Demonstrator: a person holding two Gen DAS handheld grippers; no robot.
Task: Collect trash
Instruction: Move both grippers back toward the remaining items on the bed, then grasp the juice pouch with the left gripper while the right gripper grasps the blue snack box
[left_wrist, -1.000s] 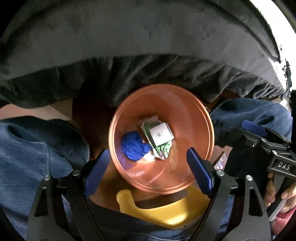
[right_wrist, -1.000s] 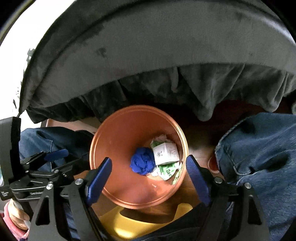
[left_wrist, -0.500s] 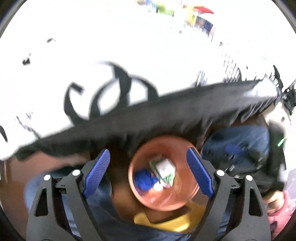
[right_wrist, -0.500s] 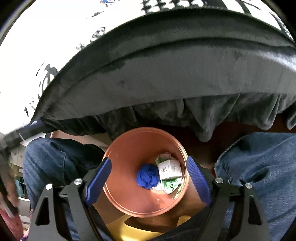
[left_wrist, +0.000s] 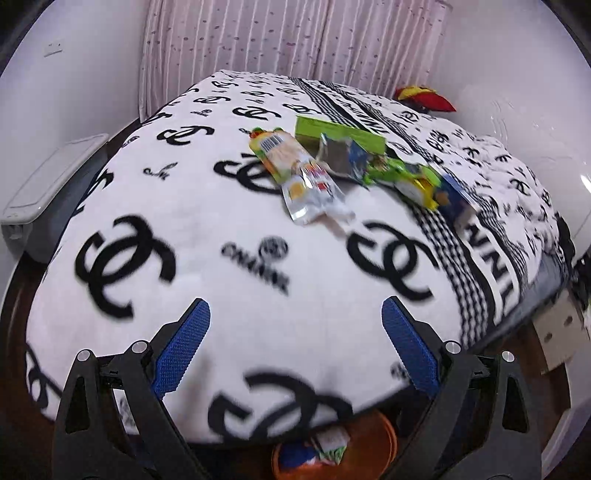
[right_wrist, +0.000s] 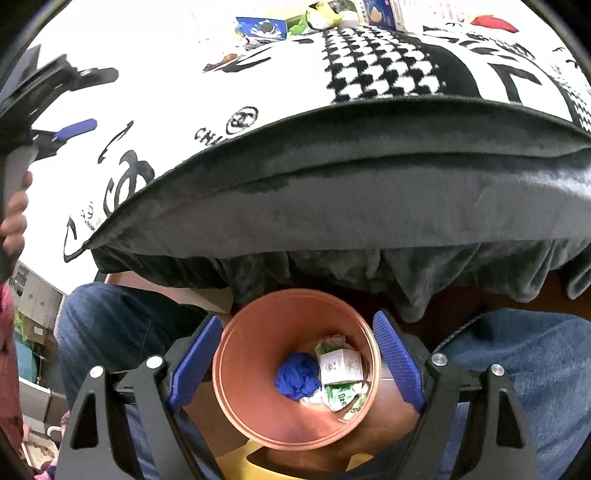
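An orange bin (right_wrist: 258, 398) stands on the floor between my knees, holding a blue crumpled wad (right_wrist: 298, 380), a white box (right_wrist: 340, 366) and green wrappers. My right gripper (right_wrist: 295, 369) is open and empty above it. My left gripper (left_wrist: 295, 347) is open and empty over the bed edge; the bin (left_wrist: 373, 446) shows partly below it. On the white logo blanket (left_wrist: 207, 229) lie a yellow pouch (left_wrist: 280, 155), a clear wrapper (left_wrist: 314, 195), a green packet (left_wrist: 340, 133) and a green-yellow wrapper (left_wrist: 410, 177).
A grey lidded box (left_wrist: 48, 184) stands left of the bed. A red and yellow thing (left_wrist: 424, 98) lies at the bed's far right corner. A yellow object (right_wrist: 236, 465) lies below the bin. The curtain (left_wrist: 288, 37) hangs behind the bed.
My left gripper has lifted from the bin to face the bed top with its trash. My right gripper has risen a little; the bin looks smaller.
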